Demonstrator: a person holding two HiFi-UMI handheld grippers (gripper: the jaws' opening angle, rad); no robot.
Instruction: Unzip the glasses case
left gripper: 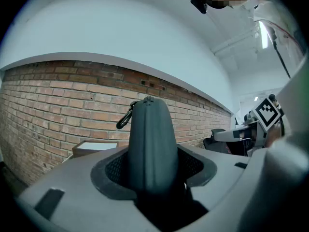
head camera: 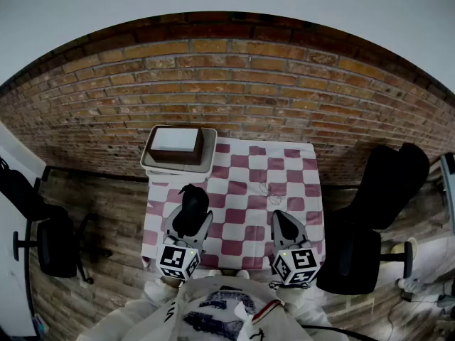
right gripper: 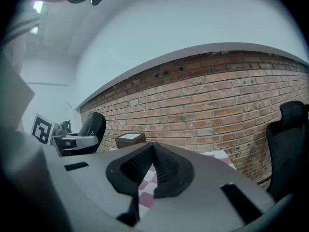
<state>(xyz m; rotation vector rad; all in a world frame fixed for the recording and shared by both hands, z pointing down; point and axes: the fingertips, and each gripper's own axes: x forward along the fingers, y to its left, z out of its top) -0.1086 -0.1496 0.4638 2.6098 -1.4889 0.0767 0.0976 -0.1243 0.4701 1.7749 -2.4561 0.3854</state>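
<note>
The left gripper (head camera: pixel 189 224) clamps the dark glasses case (left gripper: pixel 149 144) between its jaws at frame centre; the right gripper (right gripper: pixel 153 149) is closed, empty

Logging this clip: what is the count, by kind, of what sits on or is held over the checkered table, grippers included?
Glasses case: 1, held in the left gripper
Grippers: 2, left gripper and right gripper
Brown box: 1
Tray under the box: 1
Total: 5
</note>
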